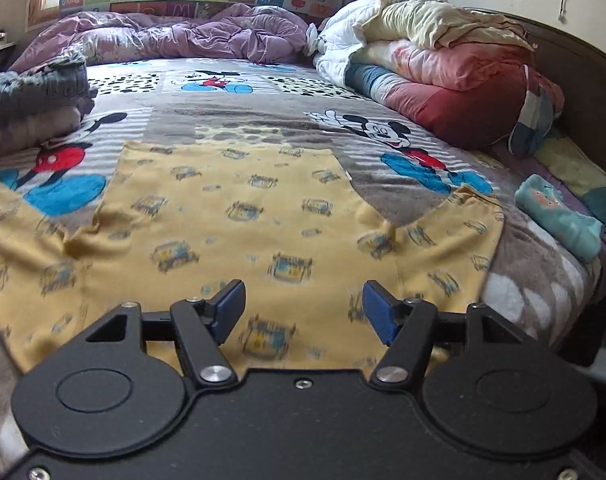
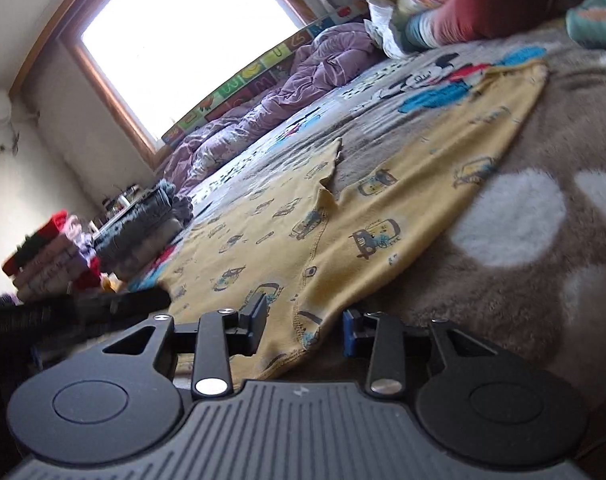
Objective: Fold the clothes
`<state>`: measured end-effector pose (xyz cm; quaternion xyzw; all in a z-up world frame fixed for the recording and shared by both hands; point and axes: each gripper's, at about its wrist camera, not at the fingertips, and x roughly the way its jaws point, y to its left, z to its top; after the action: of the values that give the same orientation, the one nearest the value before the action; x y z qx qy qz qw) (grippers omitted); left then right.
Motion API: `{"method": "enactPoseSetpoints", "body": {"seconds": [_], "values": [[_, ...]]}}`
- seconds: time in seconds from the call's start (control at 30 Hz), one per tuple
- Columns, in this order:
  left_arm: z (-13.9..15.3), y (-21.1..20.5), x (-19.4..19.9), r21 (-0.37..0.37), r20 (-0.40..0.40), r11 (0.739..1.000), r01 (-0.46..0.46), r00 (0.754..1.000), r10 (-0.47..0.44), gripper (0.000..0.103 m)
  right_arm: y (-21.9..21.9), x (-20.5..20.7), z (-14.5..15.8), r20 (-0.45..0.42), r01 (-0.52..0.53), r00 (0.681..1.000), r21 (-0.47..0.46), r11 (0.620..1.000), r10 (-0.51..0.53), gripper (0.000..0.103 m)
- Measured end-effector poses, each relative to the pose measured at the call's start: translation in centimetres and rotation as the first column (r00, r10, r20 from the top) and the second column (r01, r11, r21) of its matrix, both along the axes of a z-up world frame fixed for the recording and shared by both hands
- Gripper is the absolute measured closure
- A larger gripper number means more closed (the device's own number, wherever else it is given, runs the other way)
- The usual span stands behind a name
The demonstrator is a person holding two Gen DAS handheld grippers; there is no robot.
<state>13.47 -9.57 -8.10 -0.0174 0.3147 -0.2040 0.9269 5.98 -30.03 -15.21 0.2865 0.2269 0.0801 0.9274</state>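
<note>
- Holding our left gripper apart above the yellow shirt, lying flat across the frame's middle.
- We see our right gripper straddling the shirt's edge, fingers apart, gripping nothing.
- Folded clothes sit at left.

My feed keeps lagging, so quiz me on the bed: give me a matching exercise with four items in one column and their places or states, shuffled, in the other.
Items:
1. yellow shirt
2. teal garment
3. purple duvet
4. left hand-held gripper

Places or states:
A. crumpled below the window
B. spread flat on the cartoon blanket
C. open above the shirt
D. folded at the bed's right edge

Pairs: 1-B, 2-D, 3-A, 4-C
</note>
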Motion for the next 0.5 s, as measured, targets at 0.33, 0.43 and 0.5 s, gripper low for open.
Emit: {"method": "enactPoseSetpoints", "body": {"seconds": [0.33,0.43,0.5], "values": [[1.8,-8.3,9.9,0.135,-0.033,0.99,0.044,0.999,-0.039,0.056,-0.7,-0.3,-0.3,0.005,0.033,0.999,-0.008,0.999,-0.033,0.085],[1.7,-11.0,12.8,0.198,-0.043,0.979,0.052,0.998,-0.044,0.057,0.1,-0.3,0.1,0.014,0.027,1.0,-0.078,0.997,-0.026,0.084],[1.4,-12.7,14.5,0.248,-0.058,0.966,0.067,0.997,-0.054,0.059,0.4,-0.2,0.3,0.018,0.024,1.0,-0.106,0.994,-0.022,0.083]]}}
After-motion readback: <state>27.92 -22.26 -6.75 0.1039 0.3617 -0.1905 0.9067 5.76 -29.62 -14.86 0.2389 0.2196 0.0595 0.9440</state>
